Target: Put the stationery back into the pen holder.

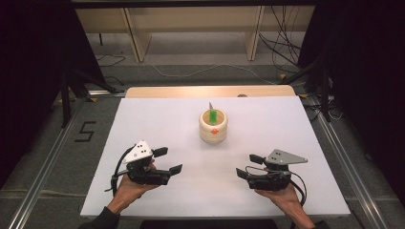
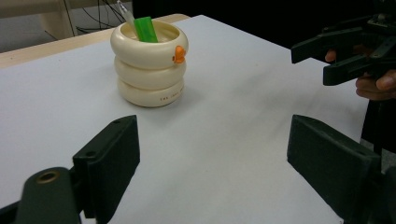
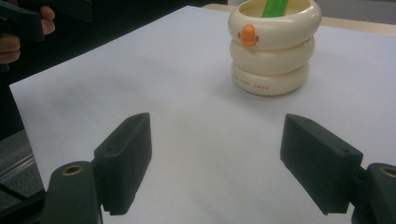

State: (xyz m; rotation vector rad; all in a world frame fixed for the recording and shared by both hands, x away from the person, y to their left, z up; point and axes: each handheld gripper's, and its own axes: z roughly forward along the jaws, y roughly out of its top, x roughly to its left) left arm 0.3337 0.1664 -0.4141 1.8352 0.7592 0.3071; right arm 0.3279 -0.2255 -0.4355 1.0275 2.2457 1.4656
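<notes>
A cream ringed cup (image 1: 213, 128) with a small orange duck bill on its rim stands upright near the middle of the white table top (image 1: 162, 119). A green item (image 1: 213, 116) and a thin clear stick (image 1: 210, 106) stand in it. The cup (image 2: 148, 65) is ahead and left in the left gripper view; the same cup (image 3: 272, 46) is ahead and right in the right gripper view. My left gripper (image 1: 167, 160) is open, near the front left, jaws wide and bare. My right gripper (image 1: 248, 166) is open at the front right, also holding nothing.
The table's far edge is bare wood (image 1: 210, 91). Beyond it are cables on the floor (image 1: 200, 71) and a wooden shelf frame (image 1: 191, 28). Metal rails (image 1: 43, 162) run along both sides of the table. The other hand's gripper (image 2: 355, 51) is visible at the right.
</notes>
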